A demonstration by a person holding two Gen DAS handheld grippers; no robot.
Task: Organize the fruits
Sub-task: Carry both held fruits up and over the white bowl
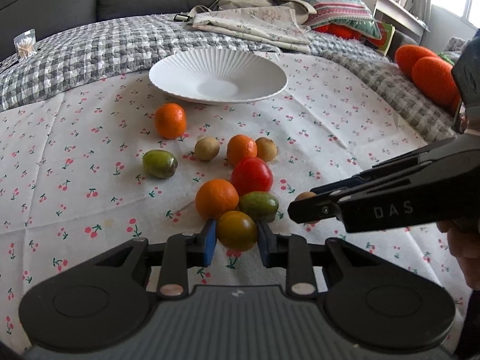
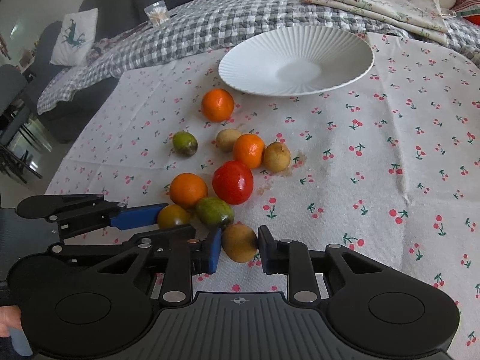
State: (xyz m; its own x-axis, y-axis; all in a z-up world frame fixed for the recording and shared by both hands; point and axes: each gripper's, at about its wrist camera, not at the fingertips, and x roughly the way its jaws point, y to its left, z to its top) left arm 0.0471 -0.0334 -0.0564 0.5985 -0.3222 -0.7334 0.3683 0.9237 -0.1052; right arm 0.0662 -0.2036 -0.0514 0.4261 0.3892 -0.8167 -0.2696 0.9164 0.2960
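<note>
White and ribbed, the plate (image 2: pixel 295 60) sits empty at the far side of the cherry-print cloth (image 2: pixel 390 165), straight ahead of both my tools and beyond the whole scatter of fruit. That is the relation the coming move turns on, as I judge it: everything I hold has to travel forward, away from me, over the pile and onto that plate.

Between me and the plate lie three oranges, the farthest one (image 2: pixel 217 104) nearest the rim, and a red tomato (image 2: pixel 232 181) in the middle of the cluster. A green fruit (image 2: pixel 214 211) lies just behind my two catches, touching or nearly touching the near orange (image 2: pixel 188 190). So a lift straight up comes before any push forward, or I would knock them.

My left gripper (image 1: pixel 237 241) is clenched on a small olive-brown tomato (image 1: pixel 237 230), blue pads pressing both its sides. My right gripper (image 2: pixel 240 250) is closed on a small tan fruit (image 2: pixel 239 242), a longan perhaps, though I cannot be sure of the kind. It is roundish, with no long axis to mind. Its pads meet the fruit on either side, though whether it has left the cloth I cannot tell.

The two tools stand close together, the left one's fingers (image 2: pixel 135 217) reaching in just beside the right's. Neither hand is clearly nearer the plate; the right has the clearer lane.
</note>
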